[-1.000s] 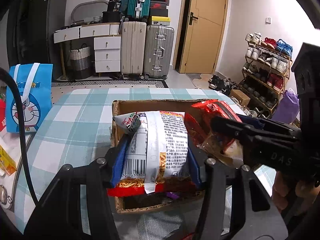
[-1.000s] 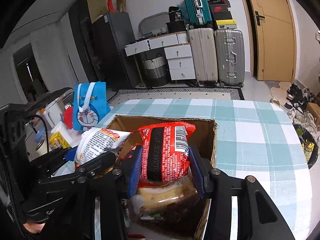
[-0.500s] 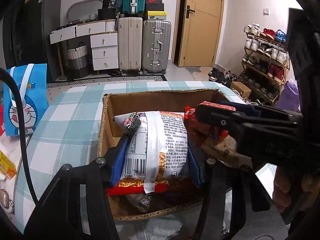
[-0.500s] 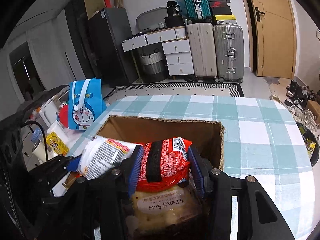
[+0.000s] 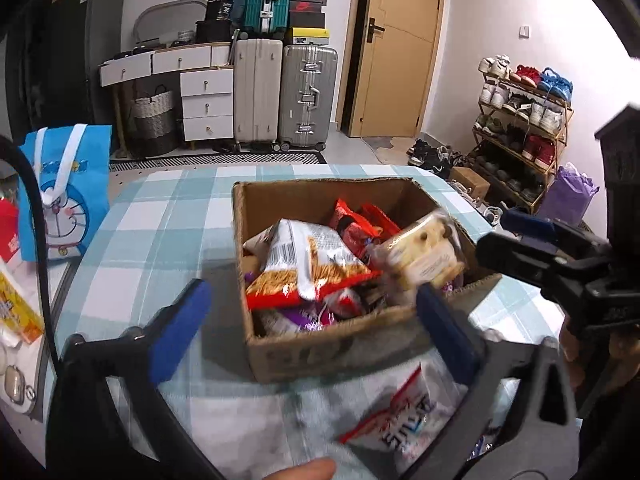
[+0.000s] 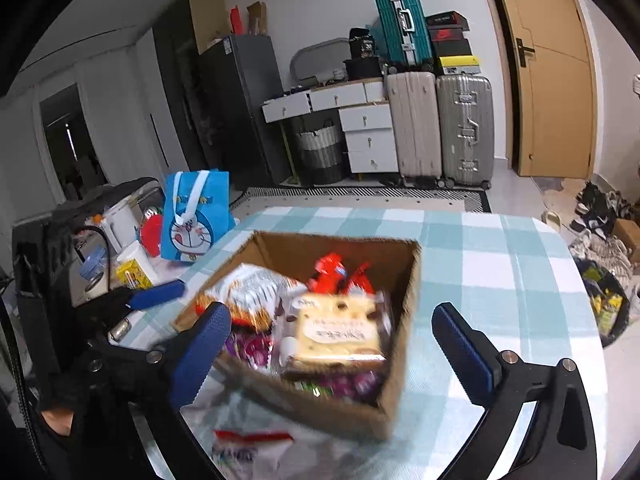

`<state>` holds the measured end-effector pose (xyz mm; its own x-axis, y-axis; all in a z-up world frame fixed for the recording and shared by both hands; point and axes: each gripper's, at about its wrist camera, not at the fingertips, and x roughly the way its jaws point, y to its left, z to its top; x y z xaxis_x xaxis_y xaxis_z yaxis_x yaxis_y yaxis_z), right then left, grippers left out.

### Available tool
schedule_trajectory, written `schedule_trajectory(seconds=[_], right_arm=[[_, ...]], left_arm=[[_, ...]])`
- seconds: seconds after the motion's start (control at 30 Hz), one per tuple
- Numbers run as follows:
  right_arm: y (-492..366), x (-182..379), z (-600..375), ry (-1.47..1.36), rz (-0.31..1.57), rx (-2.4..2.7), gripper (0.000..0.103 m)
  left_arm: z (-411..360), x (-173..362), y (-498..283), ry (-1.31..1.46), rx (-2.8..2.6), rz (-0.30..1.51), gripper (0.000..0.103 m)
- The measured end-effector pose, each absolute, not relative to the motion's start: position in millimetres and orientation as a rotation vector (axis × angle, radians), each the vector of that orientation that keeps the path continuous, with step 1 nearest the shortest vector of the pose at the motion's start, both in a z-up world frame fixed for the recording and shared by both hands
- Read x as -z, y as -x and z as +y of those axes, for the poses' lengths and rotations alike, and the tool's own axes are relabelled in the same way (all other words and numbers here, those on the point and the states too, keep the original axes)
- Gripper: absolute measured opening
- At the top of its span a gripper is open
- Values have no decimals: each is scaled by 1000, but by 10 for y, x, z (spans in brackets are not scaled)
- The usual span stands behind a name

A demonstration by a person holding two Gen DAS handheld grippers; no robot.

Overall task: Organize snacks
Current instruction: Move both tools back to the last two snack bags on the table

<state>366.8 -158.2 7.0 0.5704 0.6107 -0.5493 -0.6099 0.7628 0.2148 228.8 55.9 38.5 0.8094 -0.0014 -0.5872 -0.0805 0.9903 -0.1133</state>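
A checked tablecloth (image 5: 168, 216) covers the table under both grippers. On it, ahead of the fingers, sits an open cardboard box (image 5: 320, 196) filled with snacks. A white plastic bag (image 5: 404, 412) lies on the cloth just below the left gripper (image 5: 312, 320), whose blue pads are opening, wide apart, with nothing between them. The right gripper (image 6: 332, 340) is likewise opening, empty, straddling the box's near corner. Inside the box, a noodle-snack packet (image 5: 308, 264) lies beyond the left fingers, a red packet (image 6: 334, 272) farther back, and a biscuit pack (image 6: 340, 328) between the right fingers' line.
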Motion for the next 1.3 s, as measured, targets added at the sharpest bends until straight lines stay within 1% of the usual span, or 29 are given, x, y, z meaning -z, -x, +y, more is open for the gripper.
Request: schedule_trajectory(seconds=[0.37,0.57,0.87,1.13,1.3], right_arm=[[-3256,111,-1878,48,707,-661,102],[-3010,221,-1944,92,741,-646,102],[-2764,417,-2012,106,794,-663,102],[-2599,624,-1875,180,868,-706,102],[-2499,722,-1801,234,894,-760,102]], left_arm=[[633,-340,-1525,152,-64,649,102],[569,-331,-1281,141,-58,664,102],[439,-239,-1142,149,-49,708,102],[186,-120,-1122,97,-11,760,102],[169,-109,-1125,83,-2,763,102]])
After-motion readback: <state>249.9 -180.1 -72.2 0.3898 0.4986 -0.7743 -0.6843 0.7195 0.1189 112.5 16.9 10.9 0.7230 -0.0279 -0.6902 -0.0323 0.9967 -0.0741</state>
